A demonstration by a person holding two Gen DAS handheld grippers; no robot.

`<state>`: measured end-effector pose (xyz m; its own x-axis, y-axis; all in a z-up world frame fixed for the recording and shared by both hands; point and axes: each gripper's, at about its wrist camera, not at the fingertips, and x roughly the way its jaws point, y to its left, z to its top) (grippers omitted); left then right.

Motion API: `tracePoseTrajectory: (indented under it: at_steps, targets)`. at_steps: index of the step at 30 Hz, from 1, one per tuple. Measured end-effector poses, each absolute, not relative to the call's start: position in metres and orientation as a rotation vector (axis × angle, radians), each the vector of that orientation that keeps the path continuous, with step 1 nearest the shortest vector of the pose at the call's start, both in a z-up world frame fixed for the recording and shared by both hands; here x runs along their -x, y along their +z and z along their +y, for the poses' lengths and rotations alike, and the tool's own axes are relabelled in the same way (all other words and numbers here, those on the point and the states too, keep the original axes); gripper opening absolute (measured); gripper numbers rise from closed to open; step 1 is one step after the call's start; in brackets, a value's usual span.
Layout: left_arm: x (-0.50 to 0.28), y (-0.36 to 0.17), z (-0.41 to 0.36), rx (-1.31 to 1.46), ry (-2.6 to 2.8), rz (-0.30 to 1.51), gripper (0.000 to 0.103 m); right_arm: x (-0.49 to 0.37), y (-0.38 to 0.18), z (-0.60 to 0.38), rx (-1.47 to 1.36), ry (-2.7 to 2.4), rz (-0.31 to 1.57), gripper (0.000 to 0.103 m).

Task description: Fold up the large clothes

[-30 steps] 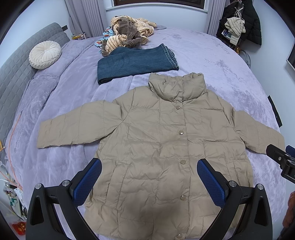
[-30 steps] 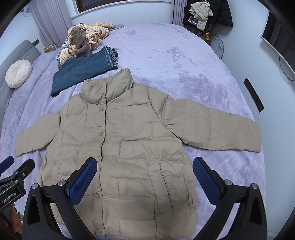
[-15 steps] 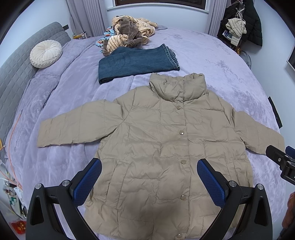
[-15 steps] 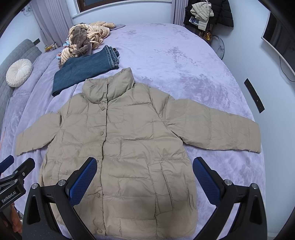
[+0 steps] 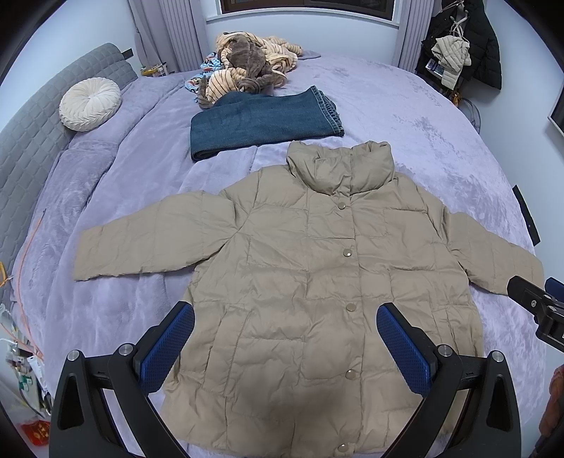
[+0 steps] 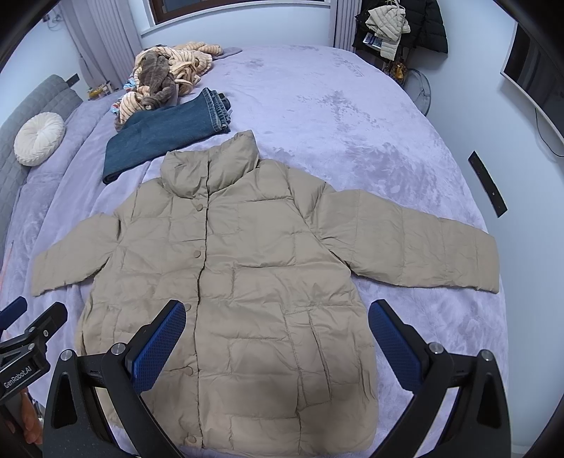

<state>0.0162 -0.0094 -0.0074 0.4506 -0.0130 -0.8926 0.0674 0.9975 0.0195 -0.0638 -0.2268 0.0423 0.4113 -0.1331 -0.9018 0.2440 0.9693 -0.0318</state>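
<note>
A beige quilted jacket (image 5: 317,282) lies flat and buttoned on the purple bed, front up, collar away from me, both sleeves spread out to the sides. It also shows in the right wrist view (image 6: 239,274). My left gripper (image 5: 285,338) is open and empty, held above the jacket's lower hem. My right gripper (image 6: 276,334) is open and empty, above the hem further right. Part of the right gripper (image 5: 535,306) shows at the right edge of the left wrist view, beside the sleeve cuff. Part of the left gripper (image 6: 24,338) shows at the left edge of the right wrist view.
Folded blue jeans (image 5: 264,123) lie beyond the collar. A heap of striped and brown clothes (image 5: 246,70) sits at the far side. A round white cushion (image 5: 90,104) rests by the grey headboard (image 5: 28,141). Coats hang at the far right (image 6: 405,24).
Both views have shifted very slightly. The jacket and both open grippers stand as before.
</note>
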Motion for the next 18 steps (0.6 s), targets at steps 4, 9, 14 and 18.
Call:
tracePoseTrajectory:
  at_steps: [4,9,14,18]
  targets:
    - [-0.0165,-0.0073,-0.0094,-0.055,-0.05,1.103,0.103,0.0644,0.0429,-0.2265,-0.11,-0.238,1.121,0.103]
    - [-0.0171,-0.0091,-0.0081,-0.053,-0.048,1.1,0.103,0.0649,0.0436,-0.2256,-0.11,-0.237,1.119,0.103]
    - [-0.0177,-0.0105,-0.0069,-0.053,-0.047,1.098,0.103,0.0653,0.0438,-0.2281,-0.11,-0.237,1.119,0.103]
    - [-0.016,-0.0079,-0.0058,-0.054,-0.046,1.095,0.103,0.0659,0.0437,-0.2289,-0.108,-0.235,1.116,0.103]
